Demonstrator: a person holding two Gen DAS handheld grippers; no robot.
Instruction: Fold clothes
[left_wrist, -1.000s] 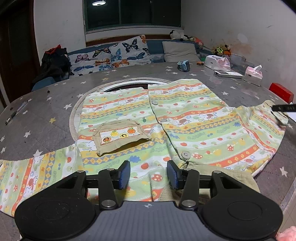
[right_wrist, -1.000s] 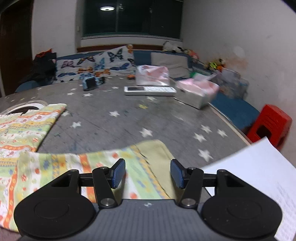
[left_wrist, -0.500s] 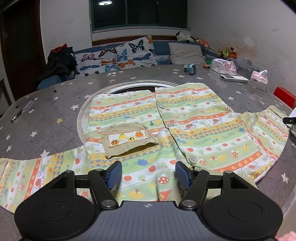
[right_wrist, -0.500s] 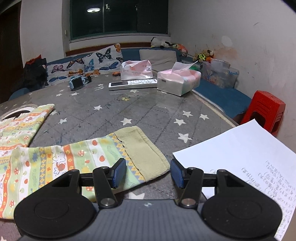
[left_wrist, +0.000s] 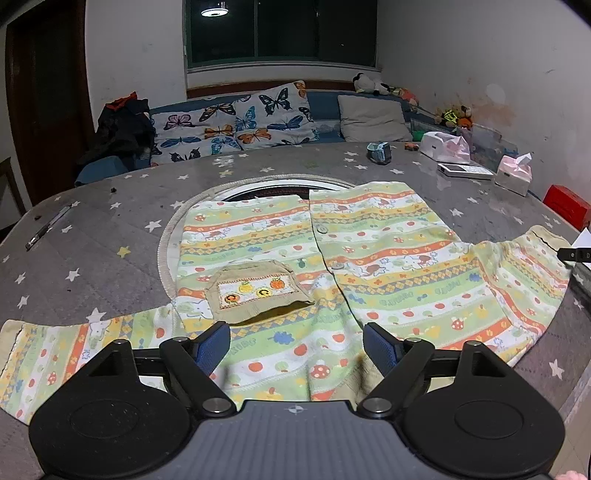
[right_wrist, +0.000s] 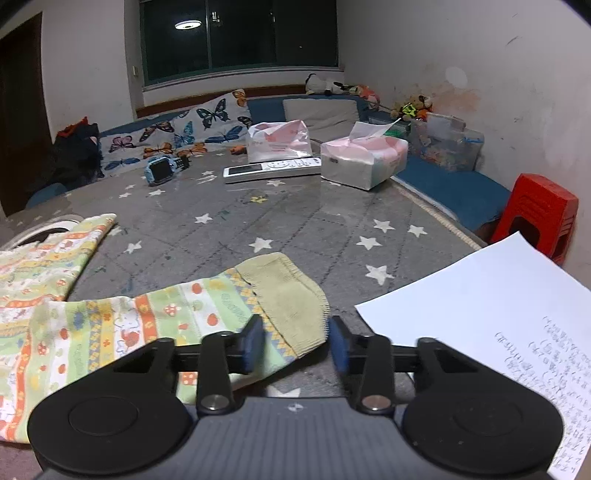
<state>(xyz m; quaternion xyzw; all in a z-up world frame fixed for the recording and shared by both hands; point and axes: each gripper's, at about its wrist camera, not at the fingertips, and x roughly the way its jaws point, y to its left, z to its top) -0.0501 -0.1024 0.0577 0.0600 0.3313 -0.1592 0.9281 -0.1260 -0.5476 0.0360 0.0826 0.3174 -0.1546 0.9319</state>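
The left gripper (left_wrist: 296, 347) points down and forward, its jaws wide and opening. The right gripper (right_wrist: 296, 343) points down likewise, its jaws closing, pads not yet together.

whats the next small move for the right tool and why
Probably finish closing the right tool on the cuff: its jaws are closing with the cuff's edge between them, not yet pinched, and the sleeve lies flat, unfolded.

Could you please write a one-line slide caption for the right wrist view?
Right gripper closing around the ribbed cuff of a striped shirt sleeve, beside a handwritten sheet.
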